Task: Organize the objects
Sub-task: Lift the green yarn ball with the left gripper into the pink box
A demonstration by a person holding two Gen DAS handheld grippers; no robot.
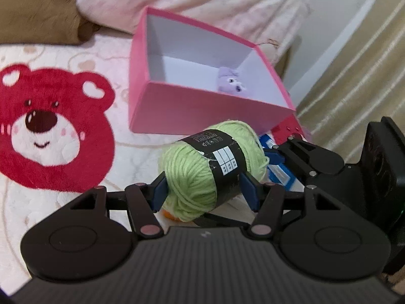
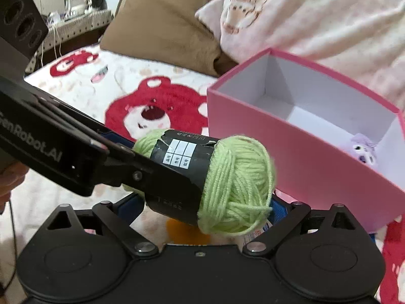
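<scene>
A ball of light green yarn (image 1: 192, 169) with a black paper band is held off the bedspread, and my left gripper (image 1: 205, 190) is shut on it, one blue pad on each side. The right wrist view shows the same yarn (image 2: 235, 182) on the left gripper (image 2: 121, 152), which reaches in from the left. My right gripper (image 2: 202, 202) sits just below and behind the yarn with its fingers wide apart. A blue and white box (image 1: 276, 174) lies between the fingers of the right gripper (image 1: 291, 159). The yarn hides whether those pads press on it.
An open pink box (image 1: 202, 116) with a white inside stands just beyond the yarn, and a small purple plush toy (image 1: 230, 81) lies in it. Something orange (image 2: 182, 228) lies on the bear-print bedspread (image 1: 50, 126). Brown and pink pillows sit behind, and a curtain hangs on the right.
</scene>
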